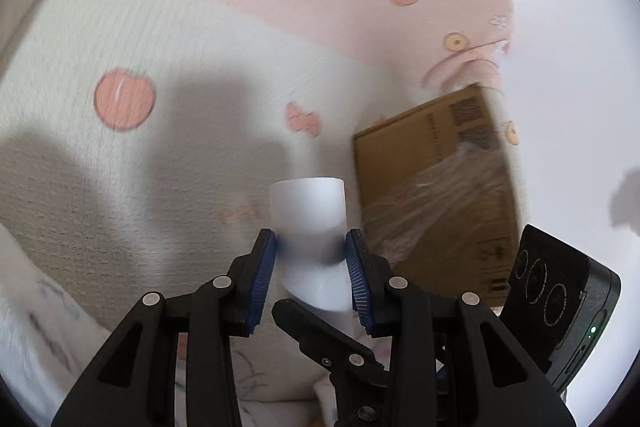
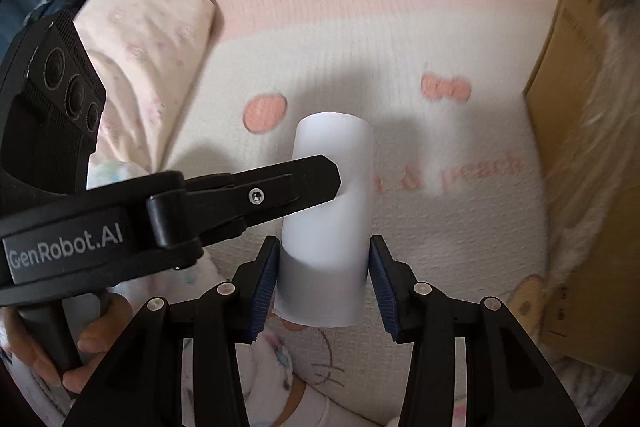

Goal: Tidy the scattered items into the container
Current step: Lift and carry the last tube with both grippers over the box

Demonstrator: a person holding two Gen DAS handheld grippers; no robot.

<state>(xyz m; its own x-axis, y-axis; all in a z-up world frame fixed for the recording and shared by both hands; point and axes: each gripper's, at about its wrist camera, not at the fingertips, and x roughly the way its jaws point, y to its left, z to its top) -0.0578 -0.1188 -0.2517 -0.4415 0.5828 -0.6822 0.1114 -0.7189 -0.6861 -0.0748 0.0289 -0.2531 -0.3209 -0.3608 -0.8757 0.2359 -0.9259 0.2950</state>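
A white cylinder [image 1: 310, 227] is held above a pink and white blanket. My left gripper [image 1: 311, 259] is shut on the white cylinder, its blue pads pressed on both sides. In the right wrist view the cylinder [image 2: 328, 227] lies between the blue pads of my right gripper [image 2: 323, 277]; the left pad touches it and the right pad stands a small gap off. The left gripper's finger [image 2: 280, 187] reaches in from the left onto the cylinder. A brown cardboard box [image 1: 436, 187] lined with clear plastic stands to the right.
The blanket [image 1: 200, 67] with peach and cat prints covers the surface. A folded pink cloth [image 2: 148, 59] lies at the left. The box wall [image 2: 580, 147] stands at the right edge. The right gripper's camera body [image 1: 560, 299] shows at lower right.
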